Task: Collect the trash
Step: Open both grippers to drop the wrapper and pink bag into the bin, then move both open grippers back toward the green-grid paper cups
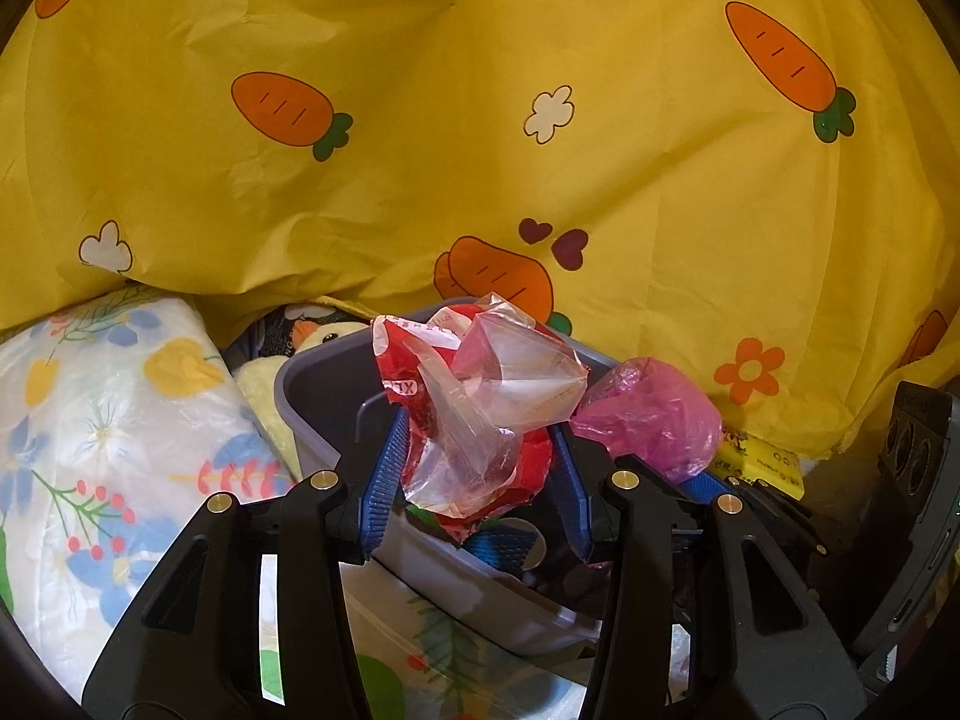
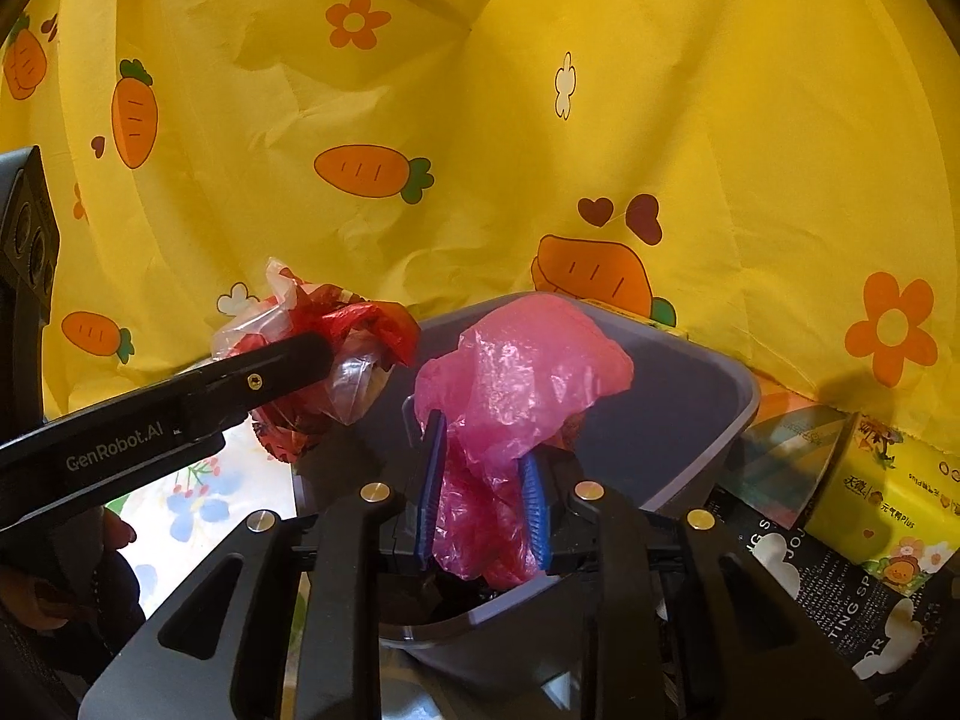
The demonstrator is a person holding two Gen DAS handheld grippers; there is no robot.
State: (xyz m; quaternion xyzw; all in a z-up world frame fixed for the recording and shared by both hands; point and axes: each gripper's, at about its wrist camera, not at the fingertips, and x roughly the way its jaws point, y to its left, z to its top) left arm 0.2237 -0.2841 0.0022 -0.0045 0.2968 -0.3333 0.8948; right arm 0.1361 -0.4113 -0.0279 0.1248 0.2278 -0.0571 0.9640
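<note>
left claw: left gripper (image 1: 474,468) has a crumpled red-and-clear plastic wrapper (image 1: 480,402) between its blue pads; the wad fills the gap and both pads touch it, so it is pinching it. Jaws partway apart.
right claw: right gripper (image 2: 483,498) pinches a pink plastic bag (image 2: 516,384); the bag's lower tail is squeezed between the blue pads and its top billows above the fingertips. Jaws narrow.
bin: grey plastic bin (image 2: 708,420), open top, directly under and ahead of both claws.
bin contents: interior mostly dark and blocked by the claws and trash; cannot tell what lies inside.
wrapper position: above the bin's near-left rim, left of the right claw.
pink bag position: over the bin's opening, just right of the left claw; the two wads are near each other, apart.
left of bin: floral plastic-wrapped bundle (image 1: 102,420) and a yellow duck plush (image 1: 324,339), beside the bin wall.
right of bin: yellow tissue pack (image 2: 882,504) and a black printed bag (image 2: 828,594), beyond the right claw.
backdrop: yellow carrot-print cloth (image 1: 480,150) hangs behind the bin.
</note>
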